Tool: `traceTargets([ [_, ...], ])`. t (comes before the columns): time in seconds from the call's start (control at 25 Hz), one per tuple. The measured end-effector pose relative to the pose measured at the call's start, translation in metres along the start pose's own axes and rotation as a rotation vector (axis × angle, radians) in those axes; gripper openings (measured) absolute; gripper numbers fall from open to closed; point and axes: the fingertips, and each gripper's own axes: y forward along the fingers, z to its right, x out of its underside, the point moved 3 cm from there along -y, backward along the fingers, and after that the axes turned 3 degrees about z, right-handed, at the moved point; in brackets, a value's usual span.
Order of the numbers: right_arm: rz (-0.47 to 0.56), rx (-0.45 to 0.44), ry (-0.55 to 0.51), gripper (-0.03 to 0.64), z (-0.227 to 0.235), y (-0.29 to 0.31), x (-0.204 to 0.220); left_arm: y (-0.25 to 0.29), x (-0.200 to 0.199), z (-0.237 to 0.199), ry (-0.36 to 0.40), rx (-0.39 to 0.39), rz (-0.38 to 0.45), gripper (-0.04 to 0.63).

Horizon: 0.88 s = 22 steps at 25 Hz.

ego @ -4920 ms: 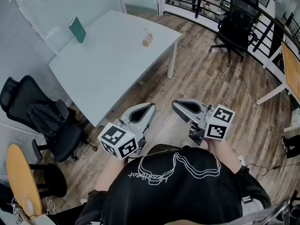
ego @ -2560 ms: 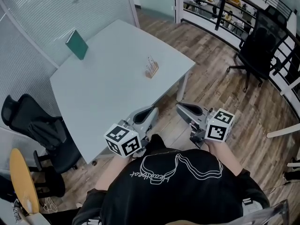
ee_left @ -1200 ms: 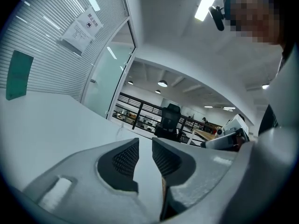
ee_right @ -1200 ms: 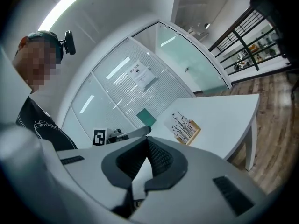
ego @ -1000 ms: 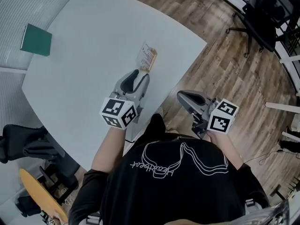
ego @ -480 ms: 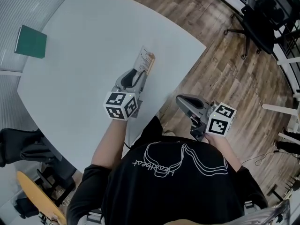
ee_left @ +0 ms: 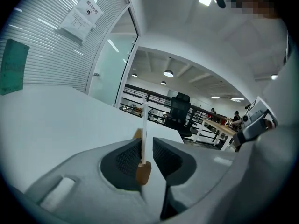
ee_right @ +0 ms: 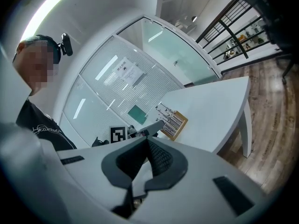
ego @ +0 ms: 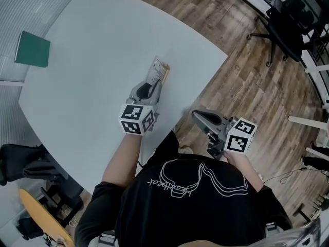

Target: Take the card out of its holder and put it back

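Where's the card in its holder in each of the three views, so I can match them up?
Head view: the card stands above centre, near the table's edge.
Left gripper view: the card, edge-on, a thin white strip at lower centre.
Right gripper view: the card, face-on, just right of centre.
Shared landmark: the green board, far left in head and left gripper views, just left of the card in the right gripper view.

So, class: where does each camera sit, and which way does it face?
Head view: on the person's head, steeply down at the table; torso and arms show.
Left gripper view: on left gripper, along jaws just closing astride the card.
Right gripper view: on right gripper, jaws together, facing the table.
All three show the card.
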Motion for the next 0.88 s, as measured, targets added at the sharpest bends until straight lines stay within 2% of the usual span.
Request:
traceTargets([
  [0.28, 0.002, -0.008, 0.009, 0.006, 0.005, 0.001, -0.002, 0.002, -0.001, -0.004, 0.019, -0.047, 0.003, 0.031],
  [0.88, 0.001, 0.007, 0.040, 0.006, 0.011, -0.005, 0.011, 0.000, -0.005, -0.003, 0.040, -0.074, 0.023, 0.026],
])
